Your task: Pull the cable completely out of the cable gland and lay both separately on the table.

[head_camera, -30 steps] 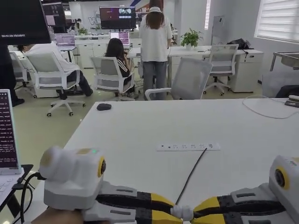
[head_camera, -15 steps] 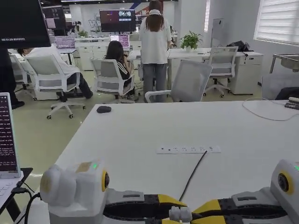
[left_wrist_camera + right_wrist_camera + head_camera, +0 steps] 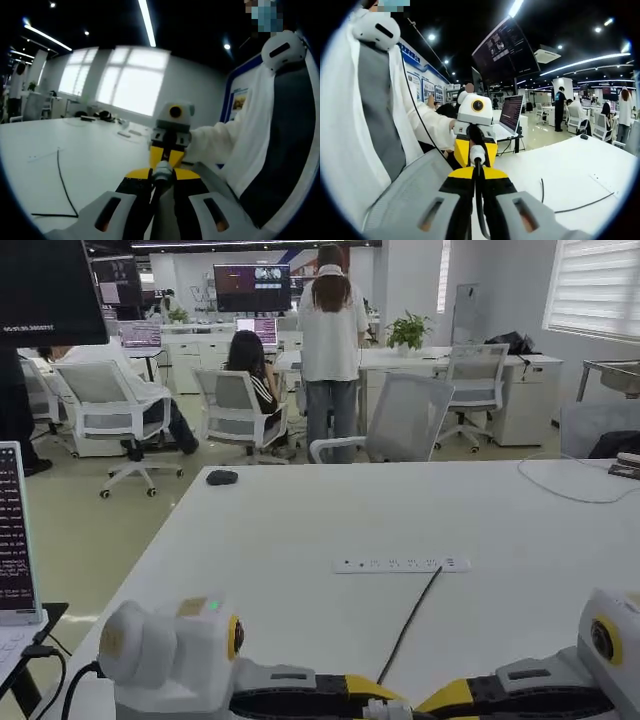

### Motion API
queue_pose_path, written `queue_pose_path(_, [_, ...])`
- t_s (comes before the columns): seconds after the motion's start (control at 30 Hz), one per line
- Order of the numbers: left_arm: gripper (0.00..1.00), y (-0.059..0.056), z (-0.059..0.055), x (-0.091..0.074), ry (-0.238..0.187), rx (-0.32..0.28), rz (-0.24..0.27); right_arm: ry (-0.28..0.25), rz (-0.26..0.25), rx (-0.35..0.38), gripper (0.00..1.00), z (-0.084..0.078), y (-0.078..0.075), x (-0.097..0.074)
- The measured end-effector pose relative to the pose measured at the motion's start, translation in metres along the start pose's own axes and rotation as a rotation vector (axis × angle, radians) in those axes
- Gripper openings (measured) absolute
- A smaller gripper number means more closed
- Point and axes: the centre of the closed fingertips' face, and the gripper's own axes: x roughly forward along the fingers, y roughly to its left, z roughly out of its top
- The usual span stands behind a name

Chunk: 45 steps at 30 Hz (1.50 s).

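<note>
White plastic, one cable gland is being held above the table between two grippers: left gripper clamping it, right gripper pinching the one black cable entering it.

The head view is bright and even: daylight enters through the white slatted window blind at upper right, and the glossy white tabletop carries only faint shadows. Both gripper views bow toward their edges. In the left gripper view the ceiling strip light and large windows blow out white, and the yellow-tipped left gripper at the bottom looks soft.
</note>
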Motion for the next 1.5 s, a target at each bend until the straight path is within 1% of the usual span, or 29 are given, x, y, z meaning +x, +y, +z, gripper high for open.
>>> queue_pose_path(0.07, [0.17, 0.002, -0.001, -0.001, 0.006, -0.001, 0.011, 0.02, 0.001, -0.006, 0.02, -0.004, -0.002, 0.001])
queue_pose_path(0.1, [0.17, 0.003, -0.003, -0.001, 0.016, -0.001, 0.014, 0.059, 0.003, -0.031, 0.02, -0.011, -0.003, 0.001])
queue_pose_path(0.13, [0.17, 0.003, -0.004, -0.001, 0.022, 0.004, 0.018, 0.077, 0.003, -0.05, 0.02, -0.015, -0.003, 0.002])
queue_pose_path(0.2, [0.17, 0.004, -0.007, -0.002, 0.035, 0.013, 0.025, 0.098, -0.001, -0.064, 0.02, -0.021, -0.004, 0.002])
queue_pose_path(0.3, [0.16, 0.006, -0.012, -0.005, 0.043, 0.011, 0.036, 0.135, -0.009, -0.087, 0.02, -0.032, -0.007, -0.002])
queue_pose_path(0.33, [0.16, 0.008, -0.014, -0.007, 0.043, 0.002, 0.047, 0.157, -0.022, -0.085, 0.02, -0.039, -0.011, -0.004])
queue_pose_path(0.5, [0.16, 0.012, -0.016, -0.012, 0.031, -0.019, 0.062, 0.232, -0.052, -0.105, 0.02, -0.059, -0.016, -0.013])
queue_pose_path(0.53, [0.16, 0.013, -0.016, -0.012, 0.028, -0.022, 0.066, 0.268, -0.064, -0.107, 0.02, -0.068, -0.019, -0.017])
queue_pose_path(0.57, [0.16, 0.012, -0.016, -0.012, 0.026, -0.023, 0.067, 0.285, -0.069, -0.112, 0.02, -0.072, -0.02, -0.019])
queue_pose_path(0.6, [0.16, 0.012, -0.016, -0.012, 0.02, -0.025, 0.068, 0.305, -0.074, -0.117, 0.02, -0.079, -0.022, -0.021])
queue_pose_path(0.63, [0.16, 0.011, -0.015, -0.013, 0.015, -0.026, 0.069, 0.313, -0.077, -0.112, 0.02, -0.083, -0.022, -0.022])
queue_pose_path(0.77, [0.16, 0.015, -0.014, -0.019, -0.017, -0.051, 0.088, 0.372, -0.125, -0.11, 0.02, -0.104, -0.03, -0.033])
queue_pose_path(0.87, [0.16, 0.015, -0.015, -0.019, -0.019, -0.053, 0.091, 0.367, -0.14, -0.092, 0.02, -0.11, -0.029, -0.037])
queue_pose_path(0.93, [0.16, 0.013, -0.019, -0.017, 0.005, -0.044, 0.086, 0.366, -0.147, -0.086, 0.02, -0.112, -0.028, -0.039])
queue_pose_path(1.07, [0.16, 0.011, -0.022, -0.012, 0.014, -0.04, 0.074, 0.379, -0.148, -0.084, 0.02, -0.114, -0.027, -0.042])
queue_pose_path(1.17, [0.17, 0.012, -0.024, -0.01, 0.023, -0.045, 0.076, 0.389, -0.151, -0.054, 0.02, -0.117, -0.025, -0.044])
queue_pose_path(1.2, [0.17, 0.012, -0.025, -0.009, 0.025, -0.045, 0.075, 0.382, -0.149, -0.032, 0.03, -0.116, -0.024, -0.045])
queue_pose_path(1.23, [0.17, 0.011, -0.025, -0.009, 0.027, -0.046, 0.075, 0.373, -0.146, -0.025, 0.03, -0.115, -0.023, -0.046])
queue_pose_path(1.27, [0.17, 0.012, -0.025, -0.01, 0.027, -0.048, 0.078, 0.357, -0.144, -0.035, 0.03, -0.112, -0.022, -0.046])
queue_pose_path(1.3, [0.17, 0.012, -0.025, -0.01, 0.031, -0.051, 0.08, 0.303, -0.142, -0.063, 0.03, -0.101, -0.022, -0.043])
queue_pose_path(1.33, [0.17, 0.012, -0.027, -0.01, 0.037, -0.058, 0.079, 0.279, -0.142, -0.047, 0.04, -0.096, -0.021, -0.042])
queue_pose_path(1.37, [0.17, 0.012, -0.027, -0.01, 0.04, -0.059, 0.079, 0.253, -0.141, -0.009, 0.06, -0.087, -0.018, -0.039])
queue_pose_path(1.4, [0.17, 0.012, -0.028, -0.01, 0.041, -0.057, 0.079, 0.245, -0.143, -0.001, 0.08, -0.084, -0.018, -0.038])
queue_pose_path(1.47, [0.17, 0.011, -0.029, -0.009, 0.043, -0.061, 0.076, 0.201, -0.138, -0.019, 0.15, -0.067, -0.019, -0.033])
queue_pose_path(1.5, [0.17, 0.011, -0.029, -0.009, 0.043, -0.061, 0.075, 0.167, -0.123, -0.023, 0.16, -0.055, -0.016, -0.028])
